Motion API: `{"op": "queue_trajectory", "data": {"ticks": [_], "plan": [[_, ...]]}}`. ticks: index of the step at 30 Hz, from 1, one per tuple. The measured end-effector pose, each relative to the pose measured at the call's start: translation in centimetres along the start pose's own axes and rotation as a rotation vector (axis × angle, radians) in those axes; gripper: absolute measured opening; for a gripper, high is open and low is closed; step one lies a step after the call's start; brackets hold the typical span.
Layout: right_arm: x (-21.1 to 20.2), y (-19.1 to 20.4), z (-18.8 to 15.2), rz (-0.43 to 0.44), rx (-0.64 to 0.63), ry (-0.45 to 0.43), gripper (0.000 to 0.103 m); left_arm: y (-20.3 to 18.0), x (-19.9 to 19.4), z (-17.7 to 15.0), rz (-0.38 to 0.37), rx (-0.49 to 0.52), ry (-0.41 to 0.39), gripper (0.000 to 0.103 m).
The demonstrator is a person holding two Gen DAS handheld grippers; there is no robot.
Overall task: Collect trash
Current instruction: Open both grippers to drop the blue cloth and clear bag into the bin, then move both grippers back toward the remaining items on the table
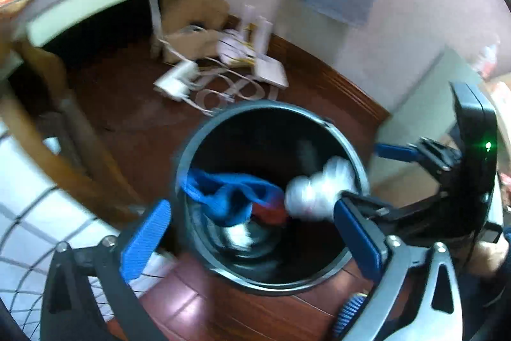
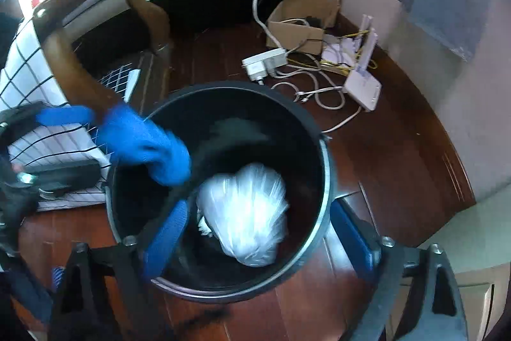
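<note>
A round black trash bin point(image 1: 357, 162) point(image 2: 325, 181) stands on the dark wooden floor, right under both grippers. A blurred blue crumpled piece point(image 1: 230, 197) point(image 2: 147, 143) hangs at the bin's left rim, partly inside the mouth. A white plastic bag point(image 1: 319, 190) point(image 2: 246, 213) sits in the mouth beside it. My left gripper point(image 1: 252, 235) is open, its blue pads wide apart and clear of the blue piece. My right gripper point(image 2: 258, 237) is open too, straddling the bin with the white bag between its pads, untouched. More trash lies dim at the bin's bottom.
A wooden chair leg point(image 2: 76, 75) and a white wire grid point(image 2: 32, 69) stand left of the bin. Behind it lie a power strip point(image 2: 265, 63), loose cables, a white router point(image 2: 362, 91) and a cardboard box point(image 2: 300, 21) under a table. A wall closes the right.
</note>
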State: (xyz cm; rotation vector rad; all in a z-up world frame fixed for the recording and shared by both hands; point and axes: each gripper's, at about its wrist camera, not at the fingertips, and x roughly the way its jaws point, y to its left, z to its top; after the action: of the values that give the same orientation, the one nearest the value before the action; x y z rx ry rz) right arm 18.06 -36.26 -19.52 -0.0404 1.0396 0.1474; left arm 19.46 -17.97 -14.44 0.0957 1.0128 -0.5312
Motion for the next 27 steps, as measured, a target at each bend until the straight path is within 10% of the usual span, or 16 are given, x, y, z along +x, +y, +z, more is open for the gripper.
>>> {"op": "queue_trajectory", "data": {"ticks": [27], "plan": [[-7.9,4.4,3.7,-0.047,0.006,-0.179,0.103,4.1,-9.7,-0.9,0.223,-0.085,-0.207,0.103]]}}
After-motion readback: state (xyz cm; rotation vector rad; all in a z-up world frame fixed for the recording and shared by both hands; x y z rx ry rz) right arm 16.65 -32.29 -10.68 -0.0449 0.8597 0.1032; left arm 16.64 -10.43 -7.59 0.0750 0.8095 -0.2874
